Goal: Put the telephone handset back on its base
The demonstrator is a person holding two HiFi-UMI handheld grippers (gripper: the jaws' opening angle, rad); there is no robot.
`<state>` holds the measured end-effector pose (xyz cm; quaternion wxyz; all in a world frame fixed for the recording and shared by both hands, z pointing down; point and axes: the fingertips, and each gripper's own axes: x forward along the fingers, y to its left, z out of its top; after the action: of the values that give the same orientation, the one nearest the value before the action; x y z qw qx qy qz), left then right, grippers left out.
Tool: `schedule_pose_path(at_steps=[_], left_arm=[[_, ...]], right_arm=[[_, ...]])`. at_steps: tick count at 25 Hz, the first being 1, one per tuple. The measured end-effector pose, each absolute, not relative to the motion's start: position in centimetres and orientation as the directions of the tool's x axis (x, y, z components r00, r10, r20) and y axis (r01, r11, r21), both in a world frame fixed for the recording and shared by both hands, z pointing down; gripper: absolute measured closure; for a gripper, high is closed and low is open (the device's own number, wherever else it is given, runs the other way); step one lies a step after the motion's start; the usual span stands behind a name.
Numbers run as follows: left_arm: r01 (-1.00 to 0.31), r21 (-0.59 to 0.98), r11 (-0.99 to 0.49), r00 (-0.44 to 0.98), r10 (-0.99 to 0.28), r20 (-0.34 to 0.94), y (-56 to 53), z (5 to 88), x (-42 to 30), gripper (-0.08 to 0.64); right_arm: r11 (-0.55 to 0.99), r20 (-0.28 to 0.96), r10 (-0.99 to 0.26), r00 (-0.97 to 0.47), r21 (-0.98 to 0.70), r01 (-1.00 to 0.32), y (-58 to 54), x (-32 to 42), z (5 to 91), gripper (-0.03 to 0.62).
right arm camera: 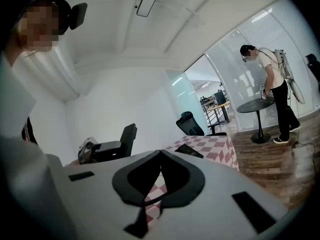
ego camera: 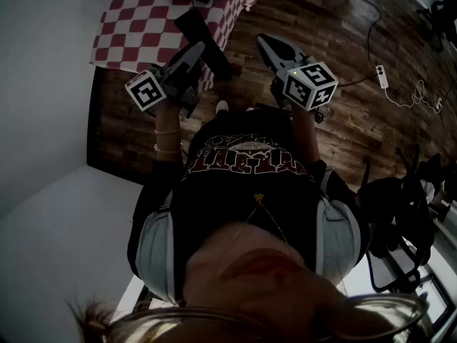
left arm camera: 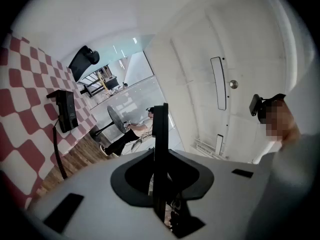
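You hold the flat black plastic telephone handset in your left gripper. Its dark jaws stand partly apart and press on the handset's two broad faces, so the left gripper view shows it edge-on as a thin, straight slab rising past the smooth grey shell. In the head view the handset is a long rectangular bar, tilted, with its far end over the near edge of the table draped in a red-and-white checked cloth. The black boxy telephone base sits on that cloth further in from the edge, apart from the handset, and a thin dark cord trails from it across the checks. Your right gripper hangs just off the table's near corner, over the dark wooden plank floor. Its two curved black jaws meet at a point with nothing between them, and only the checked cloth shows beyond them. Each gripper carries a white cube printed with black square markers, the left cube and the right cube. Both are on the side away from the table. A white power strip lies on the floor well to the right of the table, and a black padded office chair stands behind the table's far side.
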<state>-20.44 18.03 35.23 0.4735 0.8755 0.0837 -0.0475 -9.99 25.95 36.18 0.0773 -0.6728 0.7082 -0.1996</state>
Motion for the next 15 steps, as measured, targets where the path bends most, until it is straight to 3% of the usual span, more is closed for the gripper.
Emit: schedule_pose_path(at_steps=[15], left_arm=[[0.109, 0.813, -0.571, 0.994, 0.036, -0.108, 17.1, 37.1, -20.4, 0.477]], right_arm=[[0.075, 0.185, -0.972, -0.146, -0.347, -0.935, 24.9, -11.1, 37.6, 0.572]])
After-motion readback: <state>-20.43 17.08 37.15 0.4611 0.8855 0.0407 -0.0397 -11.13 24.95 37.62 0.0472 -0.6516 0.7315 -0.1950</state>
